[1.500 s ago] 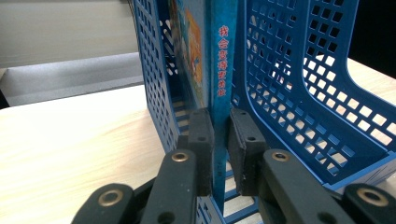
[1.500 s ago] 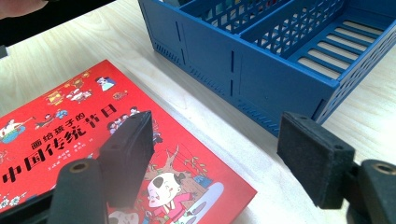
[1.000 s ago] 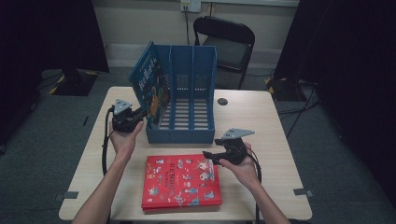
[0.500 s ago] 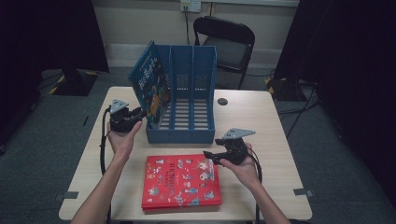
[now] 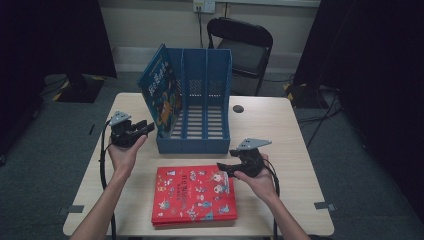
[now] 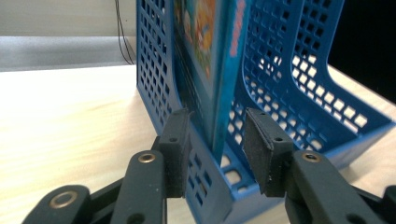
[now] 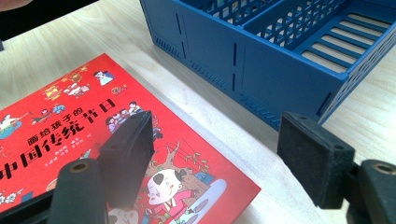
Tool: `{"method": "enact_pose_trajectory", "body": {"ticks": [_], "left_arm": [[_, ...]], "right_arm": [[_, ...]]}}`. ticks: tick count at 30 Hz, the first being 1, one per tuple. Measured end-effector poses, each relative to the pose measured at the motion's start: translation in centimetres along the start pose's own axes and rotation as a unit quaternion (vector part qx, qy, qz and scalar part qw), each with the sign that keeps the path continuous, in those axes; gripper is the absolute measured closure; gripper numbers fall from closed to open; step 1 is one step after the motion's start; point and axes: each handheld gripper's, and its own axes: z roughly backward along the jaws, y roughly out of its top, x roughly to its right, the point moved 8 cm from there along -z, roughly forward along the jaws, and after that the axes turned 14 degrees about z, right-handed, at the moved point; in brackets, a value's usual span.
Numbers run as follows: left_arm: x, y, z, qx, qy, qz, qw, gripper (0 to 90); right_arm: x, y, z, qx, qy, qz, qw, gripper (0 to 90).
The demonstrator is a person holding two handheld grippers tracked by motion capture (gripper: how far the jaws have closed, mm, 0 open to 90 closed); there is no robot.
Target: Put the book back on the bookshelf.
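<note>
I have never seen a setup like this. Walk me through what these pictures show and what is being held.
A person stands at a wooden table with a hand-held two-jaw gripper in each hand. One picture looks down from above; the other two come from cameras riding on the grippers.

The left gripper is open beside the blue book that stands in the blue file rack. The right gripper is open over a corner of the red book lying flat. Neither holds anything.

Two bare forearms entering from the near edge, each hand gripping one tool: left gripper (image 5: 145, 128) raised, palm up, jaws parted and pointing right; right gripper (image 5: 223, 169) lower, jaws spread wide, pointing left.
</note>
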Motion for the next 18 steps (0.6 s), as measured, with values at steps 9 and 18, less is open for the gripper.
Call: {"method": "enact_pose_trajectory", "body": {"ticks": [9,18], "left_arm": [[0.5,-1.8,1.9,-0.023,-0.008,-0.019,0.9995,67.0],[2.5,-4.8,3.6,-0.072,-0.019,-0.066,0.995,69.0]], "right_arm": [[-0.2,0.0,0.1,-0.003,0.0,0.002,1.0,27.2],[-0.6,-0.1,0.1,-0.015,0.002,0.012,0.9998,27.2]]}}
